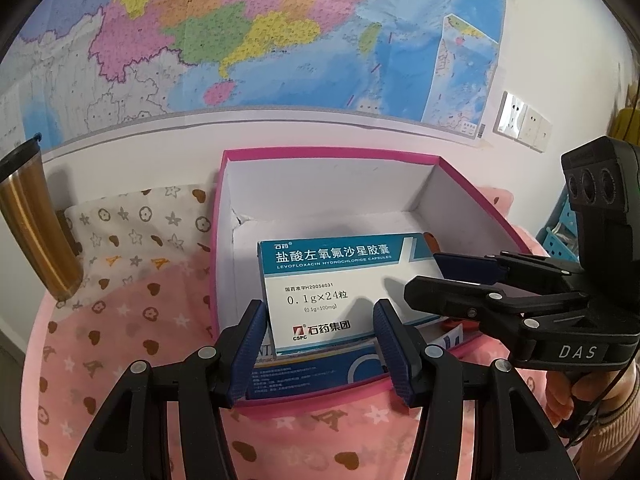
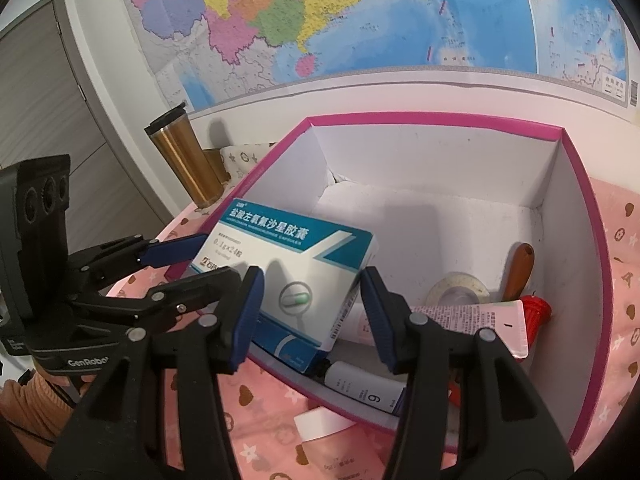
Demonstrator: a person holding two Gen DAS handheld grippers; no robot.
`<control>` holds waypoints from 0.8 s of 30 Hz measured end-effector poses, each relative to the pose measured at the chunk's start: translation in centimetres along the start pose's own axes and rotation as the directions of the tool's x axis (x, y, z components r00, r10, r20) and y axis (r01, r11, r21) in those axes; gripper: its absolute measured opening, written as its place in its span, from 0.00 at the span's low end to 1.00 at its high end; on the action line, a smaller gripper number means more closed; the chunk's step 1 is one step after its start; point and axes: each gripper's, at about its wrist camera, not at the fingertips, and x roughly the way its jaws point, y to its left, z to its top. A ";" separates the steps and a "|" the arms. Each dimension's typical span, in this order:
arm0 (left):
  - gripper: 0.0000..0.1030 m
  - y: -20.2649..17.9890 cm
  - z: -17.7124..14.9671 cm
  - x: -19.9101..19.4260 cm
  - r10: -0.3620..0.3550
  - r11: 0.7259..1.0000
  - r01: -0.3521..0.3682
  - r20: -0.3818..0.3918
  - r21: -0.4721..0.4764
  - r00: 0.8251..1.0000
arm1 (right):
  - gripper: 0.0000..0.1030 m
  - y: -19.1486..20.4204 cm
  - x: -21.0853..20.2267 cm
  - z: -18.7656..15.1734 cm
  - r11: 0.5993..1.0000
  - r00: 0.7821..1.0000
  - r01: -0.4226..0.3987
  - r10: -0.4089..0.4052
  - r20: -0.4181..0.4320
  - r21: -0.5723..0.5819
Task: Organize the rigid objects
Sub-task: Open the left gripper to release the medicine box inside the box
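Note:
A pink box with white inside [image 1: 224, 240] [image 2: 592, 280] stands on the pink patterned cloth. A teal and white medicine carton [image 1: 332, 288] [image 2: 296, 268] lies in it, tilted, on top of another blue carton [image 1: 320, 368]. My left gripper [image 1: 320, 352] is open just in front of the carton, fingers either side, not touching. My right gripper [image 2: 312, 312] is open too, at the carton's right end; it also shows in the left wrist view [image 1: 420, 276]. A tape roll [image 2: 456, 288], a wooden handle [image 2: 520, 268], a pink tube [image 2: 480, 320] and a white bottle [image 2: 360, 384] lie in the box.
A gold steel tumbler [image 1: 32, 220] [image 2: 184, 160] stands left of the box by the wall. A map covers the wall [image 1: 260, 32]. Wall sockets [image 1: 520, 120] sit at the right. A white paper slip [image 2: 320, 424] lies on the cloth in front of the box.

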 end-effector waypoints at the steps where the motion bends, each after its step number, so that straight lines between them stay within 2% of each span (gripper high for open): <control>1: 0.54 0.0 0.0 0.0 0.001 1.000 -0.001 -0.001 -0.001 1.000 | 0.51 0.0 0.0 0.0 1.000 1.000 0.001 -0.001 -0.001 0.001; 24: 0.54 0.1 0.1 0.7 0.006 1.000 -0.007 -0.016 -0.012 1.000 | 0.51 -0.2 0.7 0.0 1.000 1.000 0.001 -0.001 -0.016 0.010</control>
